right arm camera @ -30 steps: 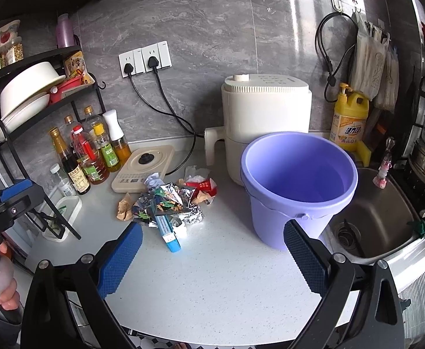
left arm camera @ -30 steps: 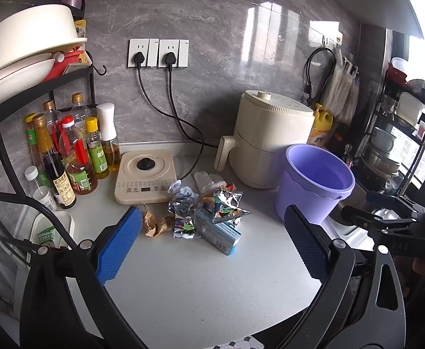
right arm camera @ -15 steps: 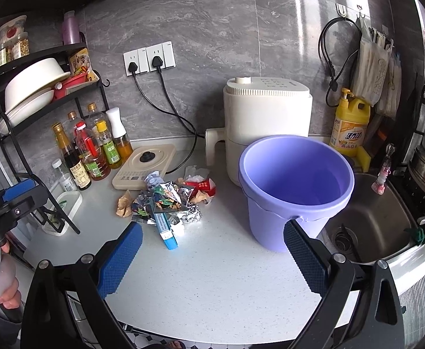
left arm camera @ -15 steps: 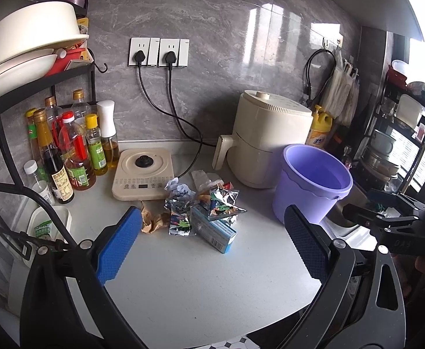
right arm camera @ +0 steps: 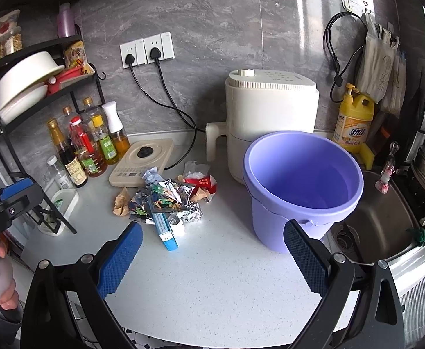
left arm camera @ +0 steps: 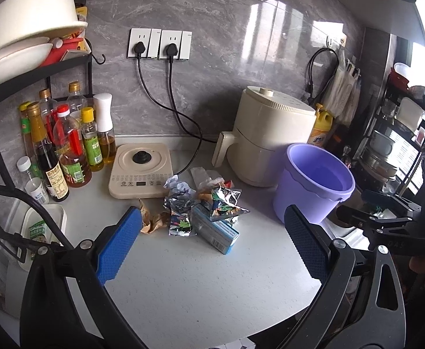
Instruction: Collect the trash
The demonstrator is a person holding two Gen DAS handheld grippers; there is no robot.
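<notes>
Both grippers hover over the white worktop, the left gripper and the right gripper each spread wide and empty; the trash pile lies between the induction cooker and the empty purple bucket

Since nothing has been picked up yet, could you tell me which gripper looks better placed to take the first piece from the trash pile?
Probably the left gripper: the trash pile lies between its open fingers, while the right gripper faces mostly the purple bucket, pile off to its left.
</notes>
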